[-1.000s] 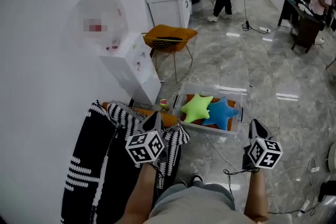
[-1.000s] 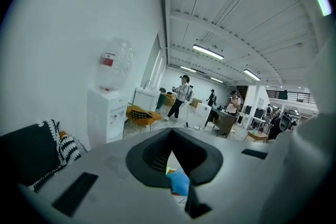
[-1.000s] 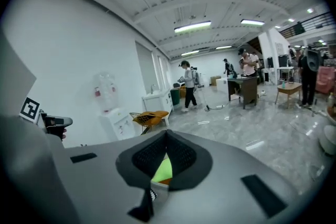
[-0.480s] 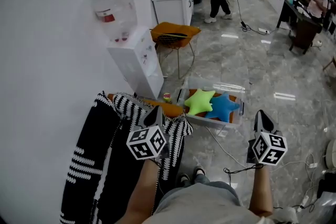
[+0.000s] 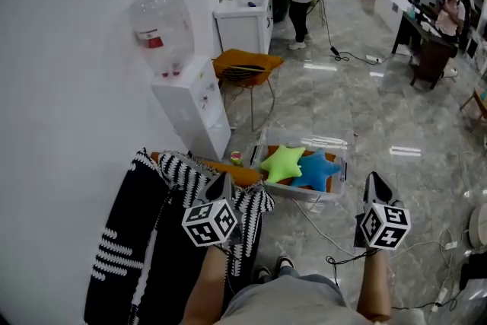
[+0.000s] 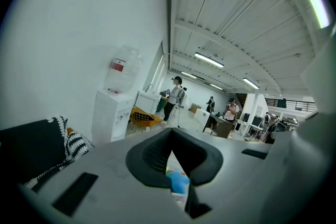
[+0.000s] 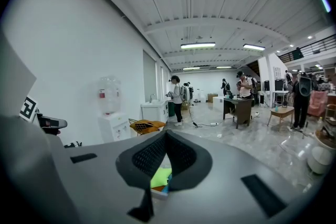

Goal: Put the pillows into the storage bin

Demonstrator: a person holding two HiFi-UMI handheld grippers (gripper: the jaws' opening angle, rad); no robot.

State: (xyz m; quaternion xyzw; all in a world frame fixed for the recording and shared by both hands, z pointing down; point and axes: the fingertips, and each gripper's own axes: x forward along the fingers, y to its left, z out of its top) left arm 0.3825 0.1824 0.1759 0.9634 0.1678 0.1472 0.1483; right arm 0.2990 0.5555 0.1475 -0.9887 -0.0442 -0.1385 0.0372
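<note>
Holding left gripper (image 5: 221, 180) and right gripper (image 5: 373, 182) up, jaws of each pressed together on nothing — green pillow (image 5: 283, 162) and blue pillow (image 5: 316, 168) lying ahead between them, down inside the storage bin (image 5: 335, 143).

Bare floor (image 5: 403, 186) lies open right of the storage bin (image 5: 344, 164), with a loose cable (image 5: 312, 221) crossing in front. A striped throw (image 5: 137, 240) and water dispenser (image 5: 194, 114) hem its left; an orange chair (image 5: 243, 68) stands behind.
</note>
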